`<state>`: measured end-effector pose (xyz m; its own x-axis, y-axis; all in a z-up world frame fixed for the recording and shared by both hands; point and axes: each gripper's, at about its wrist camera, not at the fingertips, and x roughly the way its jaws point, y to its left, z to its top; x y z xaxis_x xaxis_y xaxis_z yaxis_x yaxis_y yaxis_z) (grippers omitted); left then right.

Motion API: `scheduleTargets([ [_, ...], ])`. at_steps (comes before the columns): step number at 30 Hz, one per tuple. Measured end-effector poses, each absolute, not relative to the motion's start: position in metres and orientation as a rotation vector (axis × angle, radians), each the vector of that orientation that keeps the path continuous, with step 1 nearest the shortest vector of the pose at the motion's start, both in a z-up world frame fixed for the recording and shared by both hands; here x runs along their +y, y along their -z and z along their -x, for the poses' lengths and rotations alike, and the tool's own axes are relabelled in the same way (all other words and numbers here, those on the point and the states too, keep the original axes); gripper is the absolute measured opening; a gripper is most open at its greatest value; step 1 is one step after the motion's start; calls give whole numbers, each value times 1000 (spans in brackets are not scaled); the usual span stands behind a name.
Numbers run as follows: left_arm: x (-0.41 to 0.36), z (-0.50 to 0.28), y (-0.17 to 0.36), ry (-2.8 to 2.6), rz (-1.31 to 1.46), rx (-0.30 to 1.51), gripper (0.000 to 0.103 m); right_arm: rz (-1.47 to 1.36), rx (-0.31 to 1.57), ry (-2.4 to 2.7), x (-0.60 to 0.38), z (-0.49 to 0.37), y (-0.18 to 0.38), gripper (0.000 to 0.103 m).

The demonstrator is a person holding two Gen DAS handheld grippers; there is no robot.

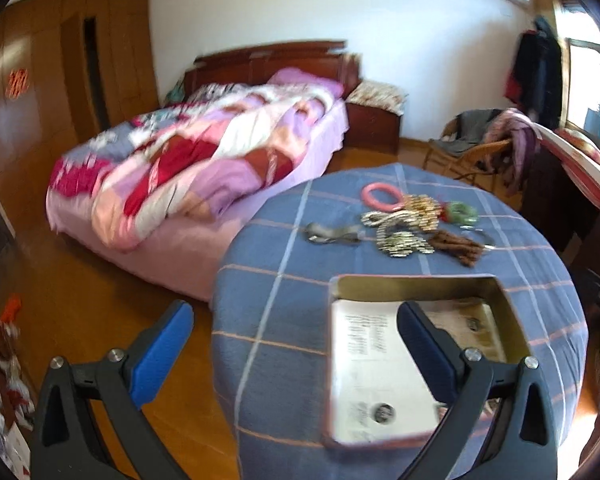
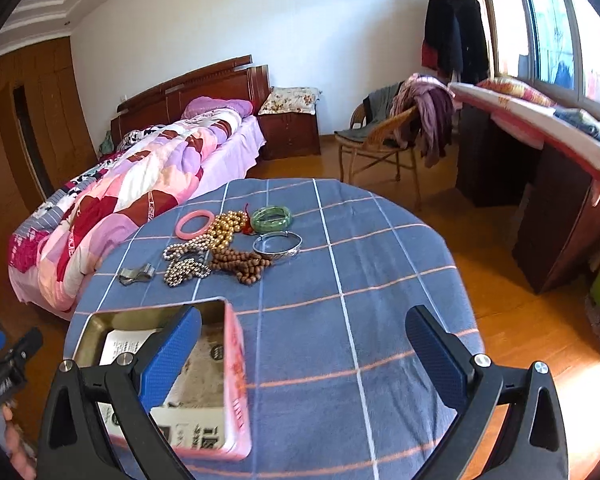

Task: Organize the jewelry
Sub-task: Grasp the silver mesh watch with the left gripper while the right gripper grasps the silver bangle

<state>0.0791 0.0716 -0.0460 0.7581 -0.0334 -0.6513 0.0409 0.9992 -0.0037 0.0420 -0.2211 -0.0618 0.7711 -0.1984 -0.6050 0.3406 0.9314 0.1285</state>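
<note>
Bedroom counter (image 2: 380, 280) in blue check carries the jewelry pile (image 2: 228, 244) at its far left, beyond the open tin (image 2: 220, 308); right gripper (image 2: 304, 348) is nearer, left gripper (image 1: 296, 344) alongside, both fingers spread and empty.

To my right the blue checked cloth (image 2: 380, 280) lay bare, with open passage. The pink tin (image 2: 204, 380) blocked the near left. Beyond it, the jewelry heap (image 2: 228, 248) crowded the far side; the bangles there seemed barely apart.
</note>
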Motion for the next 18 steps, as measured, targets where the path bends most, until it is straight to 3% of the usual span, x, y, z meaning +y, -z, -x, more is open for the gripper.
scheduleTargets([
  [1, 77, -85, 49, 47, 5, 722, 103, -243, 632, 295, -226, -47, 64, 100],
  [5, 88, -127, 55, 104, 36, 763, 97, -263, 672, 269, -241, -77, 74, 64],
  [18, 30, -245, 101, 333, -205, 880, 98, -311, 789, 257, -250, -156, 112, 62],
])
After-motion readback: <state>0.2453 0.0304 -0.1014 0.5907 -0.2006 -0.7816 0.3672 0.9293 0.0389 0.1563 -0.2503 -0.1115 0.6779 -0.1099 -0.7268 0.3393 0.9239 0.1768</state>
